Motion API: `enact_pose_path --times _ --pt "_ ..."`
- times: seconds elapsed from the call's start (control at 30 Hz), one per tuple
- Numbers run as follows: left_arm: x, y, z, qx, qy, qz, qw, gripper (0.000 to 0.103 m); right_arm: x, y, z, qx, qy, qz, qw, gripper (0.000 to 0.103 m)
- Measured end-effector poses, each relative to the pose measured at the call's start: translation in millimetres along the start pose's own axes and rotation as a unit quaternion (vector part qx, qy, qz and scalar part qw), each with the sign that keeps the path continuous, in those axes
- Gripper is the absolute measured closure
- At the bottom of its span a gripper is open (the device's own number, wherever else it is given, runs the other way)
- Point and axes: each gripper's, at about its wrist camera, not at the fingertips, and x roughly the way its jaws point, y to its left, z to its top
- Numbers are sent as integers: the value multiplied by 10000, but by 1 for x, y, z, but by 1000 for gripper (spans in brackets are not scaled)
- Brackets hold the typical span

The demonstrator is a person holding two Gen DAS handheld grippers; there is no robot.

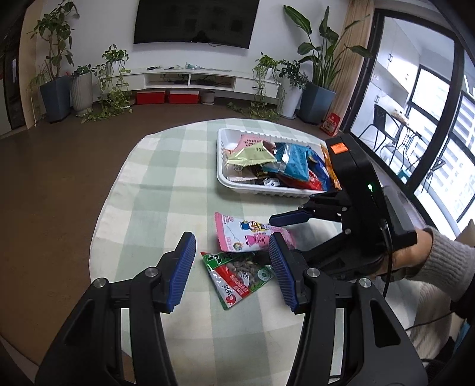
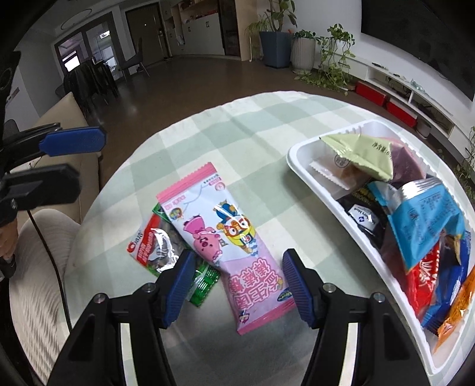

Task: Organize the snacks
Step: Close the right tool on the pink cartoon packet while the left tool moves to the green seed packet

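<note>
My right gripper [image 2: 234, 285] jaws are open, straddling the pink snack pack [image 2: 228, 237] w/o pressing it. Left gripper [image 1: 231, 270] jaws are open above the green pack [image 1: 234, 276], partly under the pink one. White tray [image 2: 311, 178] on the desk holds approx. a dozen mixed snack packs.

This is a living room in a home. A big dark TV [image 1: 196, 22] hangs on the wall over a long white shelf [image 1: 190, 77]. Potted plants [image 1: 55, 59] stand nearby, and a soft sofa [image 2: 63, 118] too.
</note>
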Motion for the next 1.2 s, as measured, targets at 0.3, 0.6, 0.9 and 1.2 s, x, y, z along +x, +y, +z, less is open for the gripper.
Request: enact_pose_path --times 0.3,0.6,0.9,1.2 --pt "16 -4 -4 278 389 -67 9988 53 -6 -13 -6 380 7 284 9989 61" --pt "37 -16 -2 1019 952 -271 9899 51 -22 -23 -29 760 -82 298 9966 61" --pt "68 -34 -3 2363 1362 -445 9611 51 -38 -25 -57 1065 -186 245 9938 61" --pt "97 -37 -12 3229 1642 -420 9311 50 -37 -17 -58 880 -142 26 9960 59"
